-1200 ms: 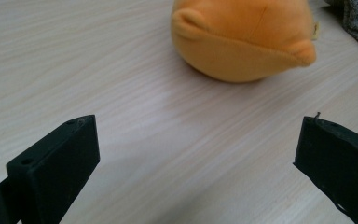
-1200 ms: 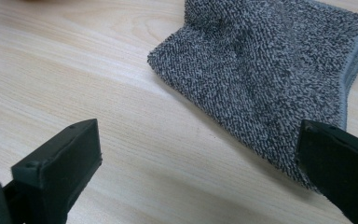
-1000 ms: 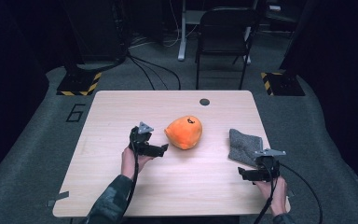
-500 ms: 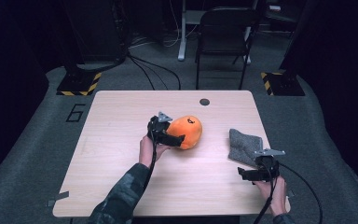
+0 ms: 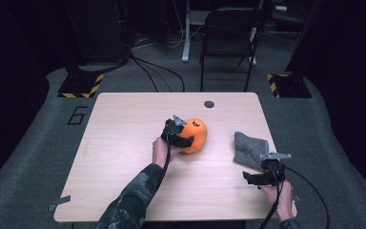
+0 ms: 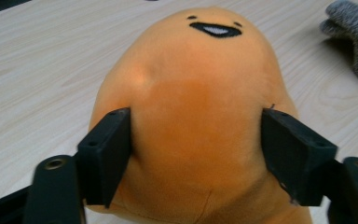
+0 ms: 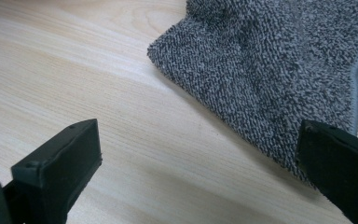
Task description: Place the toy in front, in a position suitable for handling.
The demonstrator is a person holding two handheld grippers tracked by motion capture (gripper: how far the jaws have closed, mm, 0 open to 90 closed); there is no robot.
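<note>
At the near right edge of the light wooden bench (image 5: 124, 191), the right gripper (image 5: 253, 178) rests low in the person's hand with its jaws spread wide and nothing between them; in the right gripper view the bare wood lies between the two black jaws. Just beyond it a grey towel (image 5: 250, 149) lies folded flat on the bench, its near corner reaching close to one jaw without touching it. Farther in, near the middle of the bench, the left gripper (image 5: 185, 136) has reached the orange plush toy (image 5: 195, 135), which lies on the wood with its small stitched face turned away from the hand. The left gripper view shows the jaws set on either flank of the toy's body (image 6: 196, 116), their pads pressing into the soft fabric; they have just been closing on it. Behind the toy, by the far edge, sits a small dark round cap (image 5: 209, 104). Past the bench stands a black chair (image 5: 228, 43) on the grey floor.
</note>
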